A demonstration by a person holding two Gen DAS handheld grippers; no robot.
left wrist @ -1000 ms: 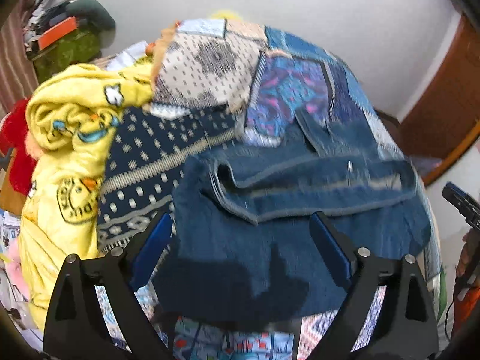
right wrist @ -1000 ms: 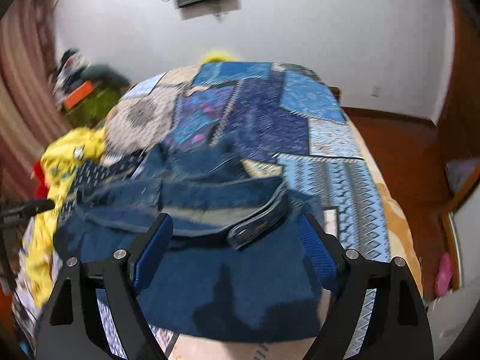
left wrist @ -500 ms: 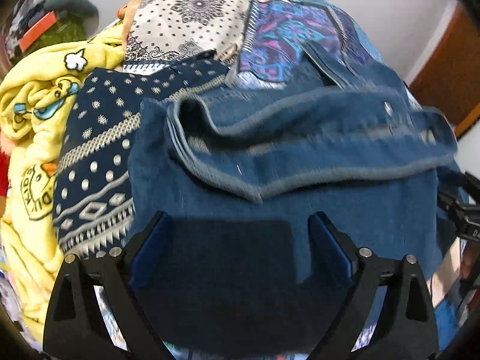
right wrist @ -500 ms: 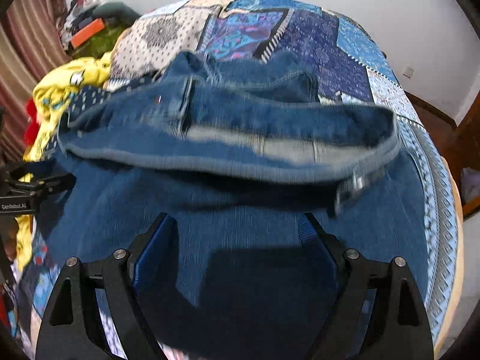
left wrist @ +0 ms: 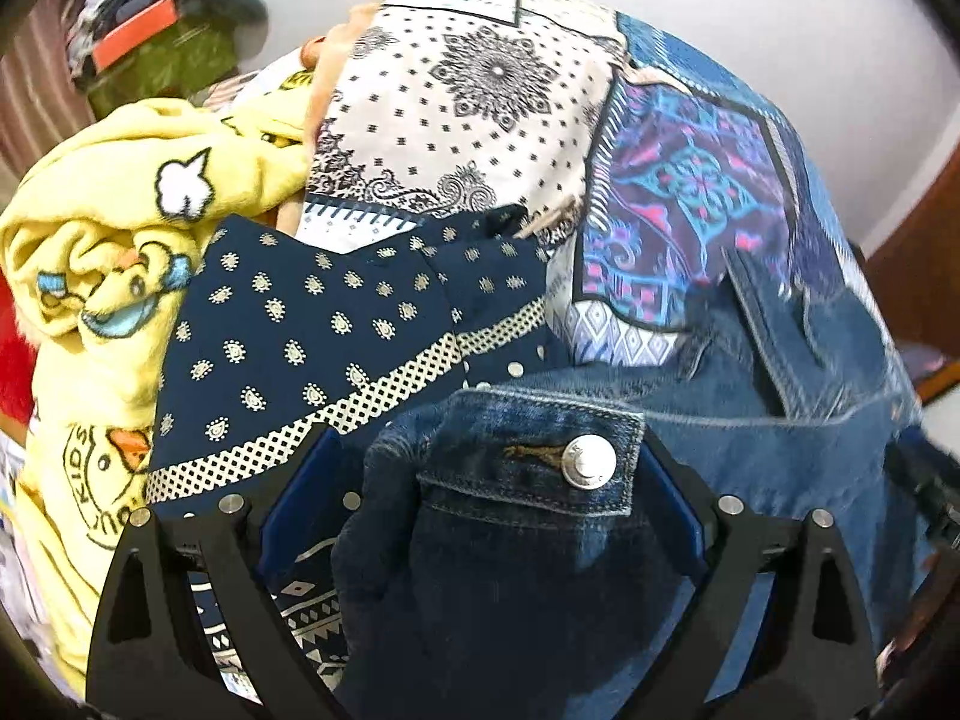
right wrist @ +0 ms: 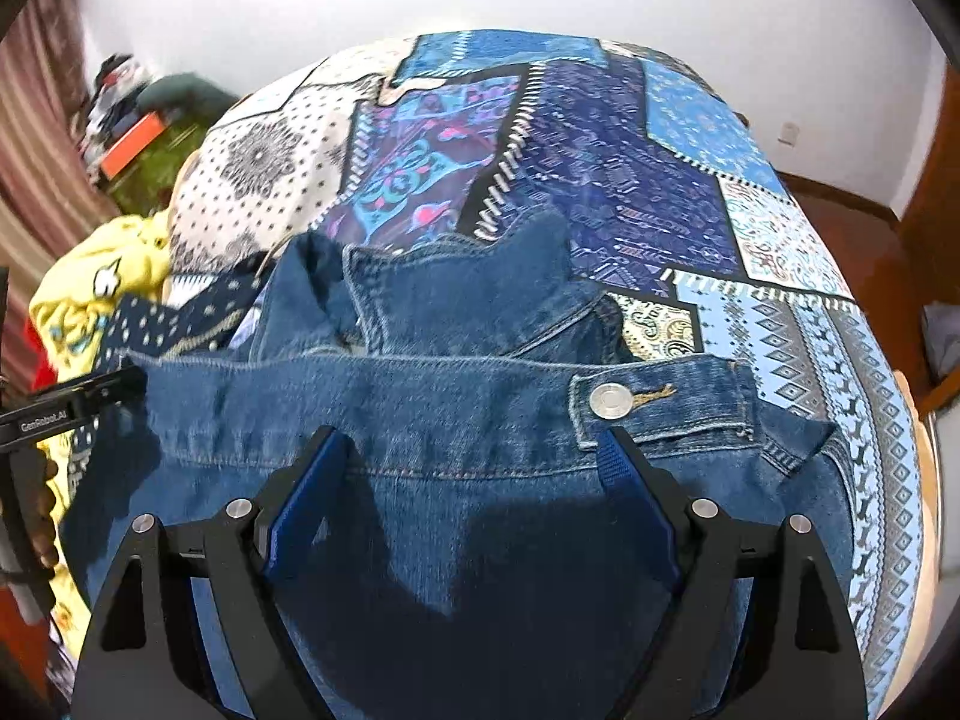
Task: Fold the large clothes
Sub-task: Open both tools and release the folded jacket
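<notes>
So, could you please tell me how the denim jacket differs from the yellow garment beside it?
The denim jacket is plain dark blue with a metal button; the yellow garment carries cartoon prints. The jacket is spread wide across the bedspread in front of both grippers, while the yellow garment lies bunched in a heap at the left edge. Both rest on the bed.

You have one denim jacket [right wrist: 456, 420] on one bed, whose patchwork cover [right wrist: 630, 180] counts as one. Two metal buttons show on the denim, one [left wrist: 589, 462] in the left view and one [right wrist: 611, 401] in the right. Beside it you have one navy patterned cloth [left wrist: 312, 330], one yellow cartoon blanket [left wrist: 120, 210] and one red item [left wrist: 15, 354]. Two tools: left [left wrist: 489, 480], right [right wrist: 474, 480].
</notes>
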